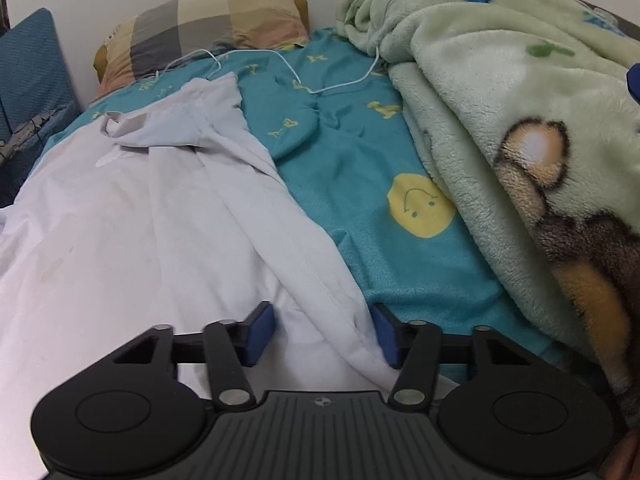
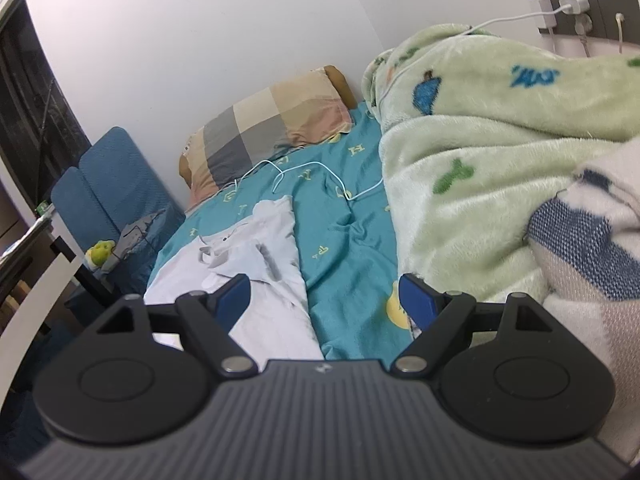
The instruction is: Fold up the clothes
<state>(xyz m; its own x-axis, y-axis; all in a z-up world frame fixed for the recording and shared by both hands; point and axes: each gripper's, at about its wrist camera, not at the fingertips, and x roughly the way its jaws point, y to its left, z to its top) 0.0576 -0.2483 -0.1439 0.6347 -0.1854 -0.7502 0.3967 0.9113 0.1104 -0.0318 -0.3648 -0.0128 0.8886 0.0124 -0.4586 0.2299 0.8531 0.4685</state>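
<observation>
Your left gripper (image 1: 324,330) sits low over the near hem of the white shirt (image 1: 160,208), jaws spread wide, a ridge of cloth running up between the blue pads (image 1: 262,328) and nothing pinched yet. Your right gripper (image 2: 326,304) hangs higher, jaws released too, gripping nothing. The shirt lies along the left of the teal bedsheet (image 1: 352,184), collar toward the checked pillow (image 1: 216,24).

Watch that ridge: close here and you'll likely catch a doubled layer, and the fold drags crooked. Go too deep and you pinch the sheet along with it.

The white cable (image 1: 332,86) lies on the sheet just past the collar, so a long sweep toward the pillow could snag it. On your right the green fleece blanket (image 1: 500,128) is heaped high and crowds the sheet; a wide swing brushes it. Open room is the teal strip between shirt and blanket. On the left the bed drops off toward the blue chair (image 2: 112,184).
</observation>
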